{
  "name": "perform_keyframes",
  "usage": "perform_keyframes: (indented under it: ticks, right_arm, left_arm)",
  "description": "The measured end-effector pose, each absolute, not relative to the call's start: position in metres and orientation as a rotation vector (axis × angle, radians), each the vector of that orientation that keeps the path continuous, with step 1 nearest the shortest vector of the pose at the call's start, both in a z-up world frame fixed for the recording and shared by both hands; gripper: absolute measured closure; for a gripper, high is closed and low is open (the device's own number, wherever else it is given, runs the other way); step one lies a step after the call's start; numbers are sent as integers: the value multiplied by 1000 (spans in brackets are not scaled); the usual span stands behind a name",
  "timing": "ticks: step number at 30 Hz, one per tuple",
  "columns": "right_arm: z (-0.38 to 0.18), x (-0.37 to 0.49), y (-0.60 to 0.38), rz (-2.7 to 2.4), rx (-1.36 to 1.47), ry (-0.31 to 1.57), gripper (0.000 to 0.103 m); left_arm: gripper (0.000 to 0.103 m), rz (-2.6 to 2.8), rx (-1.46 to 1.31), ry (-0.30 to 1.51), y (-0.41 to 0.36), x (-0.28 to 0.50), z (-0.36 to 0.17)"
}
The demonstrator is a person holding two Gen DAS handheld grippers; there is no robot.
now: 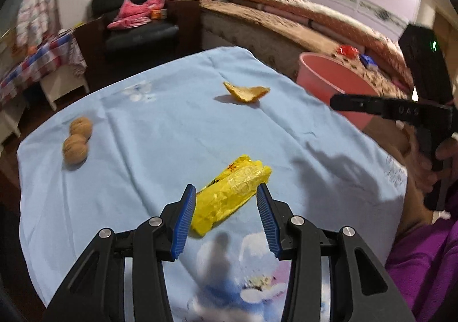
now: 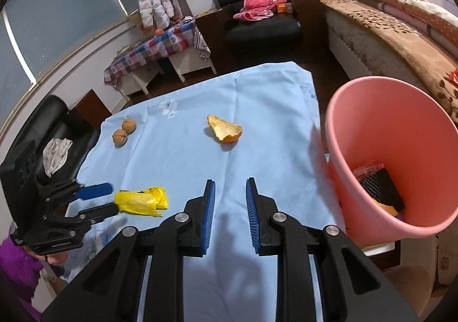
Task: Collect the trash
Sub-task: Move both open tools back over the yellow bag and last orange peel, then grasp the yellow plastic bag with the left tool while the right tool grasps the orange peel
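Showing bin (image 2: 372, 110) contents only right wrist; left gripper (image 1: 226, 193) straddles wrapper (image 1: 229, 193).

Left wrist view: looks forward and down along its fingers from the near edge of the blue-clothed table (image 1: 171, 127), close above the yellow wrapper (image 1: 229, 193), with the pink bin (image 1: 323, 79) far right. Right wrist view: apparently set higher and further right, faces the same table (image 2: 257, 99), the bin (image 2: 372, 110) close at right. Shared: wrapper (image 2: 141, 201), orange peel (image 1: 246, 91) (image 2: 224, 129), walnuts (image 1: 76, 140) (image 2: 123, 131), armchair (image 1: 137, 16) (image 2: 257, 7), bed.
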State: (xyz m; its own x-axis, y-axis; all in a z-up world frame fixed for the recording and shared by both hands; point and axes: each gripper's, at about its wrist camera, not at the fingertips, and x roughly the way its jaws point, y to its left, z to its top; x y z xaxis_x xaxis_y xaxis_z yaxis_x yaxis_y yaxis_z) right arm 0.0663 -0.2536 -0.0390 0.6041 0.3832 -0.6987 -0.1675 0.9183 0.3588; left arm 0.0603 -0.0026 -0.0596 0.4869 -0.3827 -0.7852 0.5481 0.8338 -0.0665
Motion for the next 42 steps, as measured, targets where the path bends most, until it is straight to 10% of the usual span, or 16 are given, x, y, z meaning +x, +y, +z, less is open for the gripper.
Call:
perform_keyframes:
  ticks: [8,17,38,42]
  right_arm:
    - [-48,75,-242,365,278,904,81]
    - [-52,109,-233,368,277,915,68]
    - [-80,178,-217,340,221,941,68]
    - [-80,179,-215,335,227,953,88]
  left_arm:
    - [60,-621,300,936,-11,77,-83]
    - [95,-579,156,892,-2,74,-79]
    - [96,-468,-117,895,23,66,-69]
    - [96,-455,-120,883,21,64,-65]
